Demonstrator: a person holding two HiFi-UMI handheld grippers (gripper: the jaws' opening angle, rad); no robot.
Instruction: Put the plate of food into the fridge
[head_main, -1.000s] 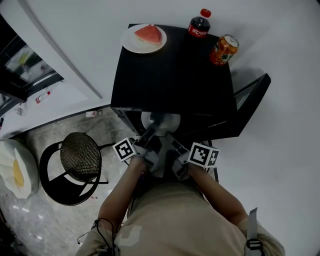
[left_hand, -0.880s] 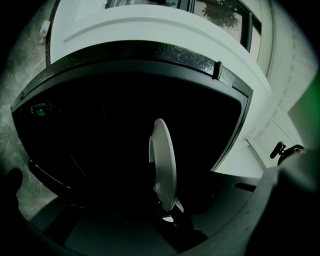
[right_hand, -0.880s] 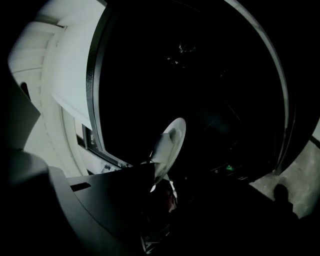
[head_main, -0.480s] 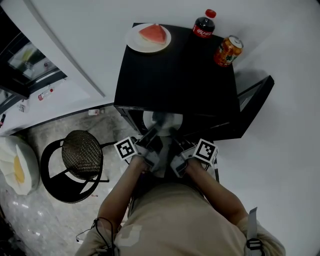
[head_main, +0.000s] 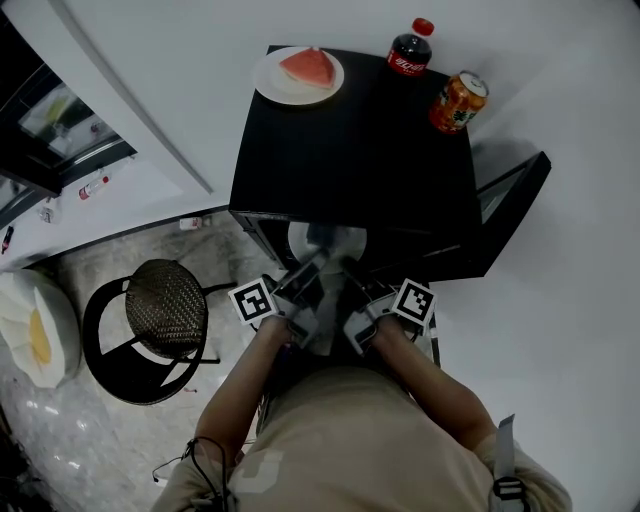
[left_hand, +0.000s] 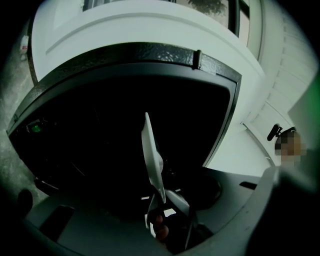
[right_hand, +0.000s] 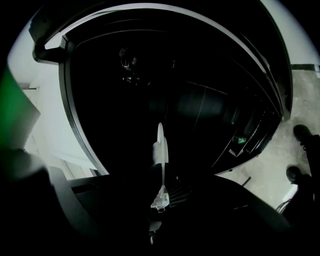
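I am seeing the fridge's (head_main: 350, 160) dark cavity standing open ahead, with the white plate (head_main: 325, 240) taking up the middle of its mouth. The open door (head_main: 510, 195) is hemming in the right side, and the wicker stool (head_main: 165, 310) is crowding the floor on the left. On top, the watermelon plate (head_main: 298, 75), cola bottle (head_main: 410, 50) and can (head_main: 458, 102) are sitting toward the back, leaving the front bare.

A plain white wall (head_main: 180, 60) is lit evenly and dimly, with a dark glazed opening (head_main: 50, 115) in it. A round black stool (head_main: 165, 310) with a woven seat stands on the speckled grey stone floor (head_main: 70, 440), near the floor's edge along the wall.
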